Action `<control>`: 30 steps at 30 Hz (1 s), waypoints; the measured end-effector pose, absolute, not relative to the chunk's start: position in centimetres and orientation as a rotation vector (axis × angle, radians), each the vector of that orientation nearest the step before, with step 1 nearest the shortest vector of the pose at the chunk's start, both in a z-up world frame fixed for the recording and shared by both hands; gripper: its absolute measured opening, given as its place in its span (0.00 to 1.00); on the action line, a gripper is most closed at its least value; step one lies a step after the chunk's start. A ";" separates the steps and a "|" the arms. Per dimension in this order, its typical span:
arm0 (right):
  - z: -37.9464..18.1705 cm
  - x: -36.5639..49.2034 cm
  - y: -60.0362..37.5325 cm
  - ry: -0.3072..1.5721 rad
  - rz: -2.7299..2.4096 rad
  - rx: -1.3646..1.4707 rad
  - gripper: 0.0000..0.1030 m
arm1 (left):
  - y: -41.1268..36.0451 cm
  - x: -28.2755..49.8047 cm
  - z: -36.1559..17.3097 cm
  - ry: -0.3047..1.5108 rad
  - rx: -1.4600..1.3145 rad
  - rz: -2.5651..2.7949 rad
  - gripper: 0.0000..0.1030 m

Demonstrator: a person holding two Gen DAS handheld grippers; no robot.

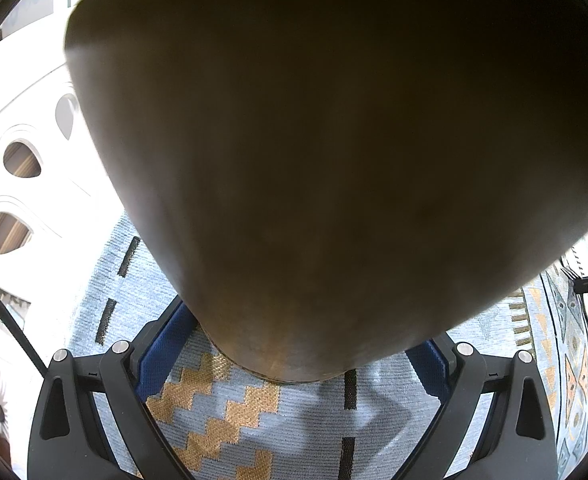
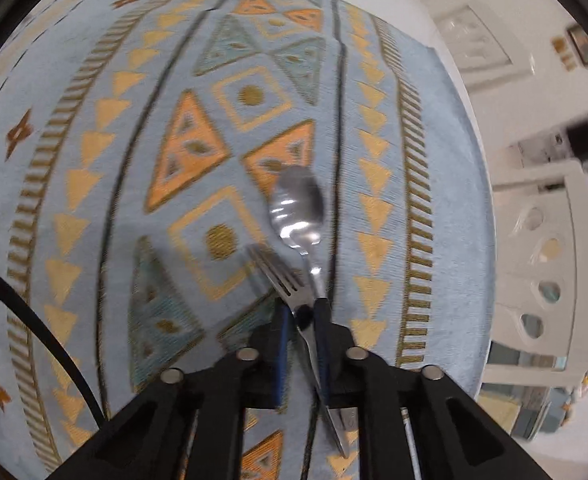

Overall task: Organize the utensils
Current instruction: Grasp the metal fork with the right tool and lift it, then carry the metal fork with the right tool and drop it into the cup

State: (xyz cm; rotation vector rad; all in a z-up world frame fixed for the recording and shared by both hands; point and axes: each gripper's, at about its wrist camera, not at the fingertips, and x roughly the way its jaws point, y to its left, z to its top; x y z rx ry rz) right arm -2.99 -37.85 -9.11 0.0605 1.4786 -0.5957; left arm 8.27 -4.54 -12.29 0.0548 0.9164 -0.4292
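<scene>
Here the right gripper [image 2: 299, 314] is pinched nearly closed on the fork [image 2: 284, 280] and spoon [image 2: 298, 210] over the patterned cloth [image 2: 94, 140]; gripped together, one could slip free. The left gripper [image 1: 290, 356] clamps a brown container [image 1: 333, 140].

Left gripper [image 1: 290, 364]: matte black linkage arms, each with triangular cut-outs; four round silver pivot pins, two per side. Blue ribbed pads [image 1: 166, 344] line the inner faces of the fingers. Right gripper [image 2: 301, 316]: same build, black arms, four silver pins, thin blue pad strips (edge-on in this view). A black cable [image 2: 42, 328] runs at each view's left edge.
</scene>
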 end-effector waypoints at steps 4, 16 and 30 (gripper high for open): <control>-8.2 -4.2 -42.2 1.437 -0.545 0.391 0.06 | -4.6 8.3 -12.3 0.917 0.055 -0.430 0.95; -9.5 -3.6 -41.3 1.491 -0.370 0.542 0.06 | -4.6 8.3 -12.3 0.916 0.055 -0.429 0.95; -2.8 -2.2 -36.0 1.273 -0.213 0.499 0.03 | -4.5 8.3 -12.4 0.916 0.055 -0.429 0.95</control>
